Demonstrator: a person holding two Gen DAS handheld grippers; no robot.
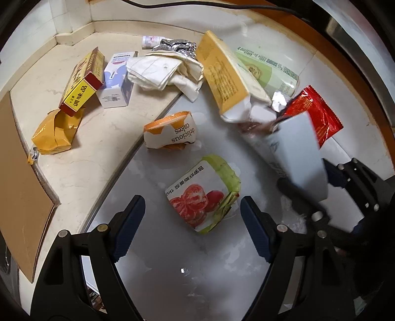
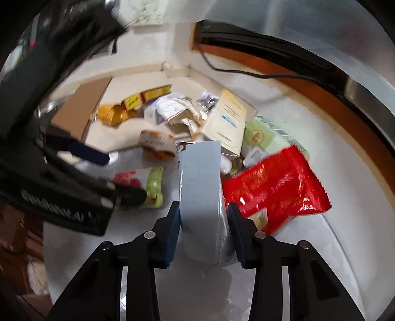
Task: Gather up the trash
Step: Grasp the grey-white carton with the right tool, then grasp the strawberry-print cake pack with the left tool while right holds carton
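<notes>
Trash lies scattered on a pale counter. My left gripper [image 1: 191, 210] is open, its fingers either side of a green and white fruit packet [image 1: 203, 193], a little above it. My right gripper [image 2: 203, 214] is shut on a grey-white carton [image 2: 200, 195] and holds it up; the carton also shows at the right of the left wrist view [image 1: 300, 158]. A red foil packet [image 2: 274, 187] lies right of the carton. An orange and white "delicious cakes" wrapper [image 1: 171, 132] lies beyond the fruit packet.
A yellow-edged box [image 1: 223, 76], crumpled white paper [image 1: 163, 70], a small white and blue box [image 1: 117, 81], a red and yellow box [image 1: 82, 79] and a yellow bag [image 1: 58, 132] lie further back. Brown cardboard [image 1: 22, 192] is at left. A black cable [image 1: 222, 6] runs along the back wall.
</notes>
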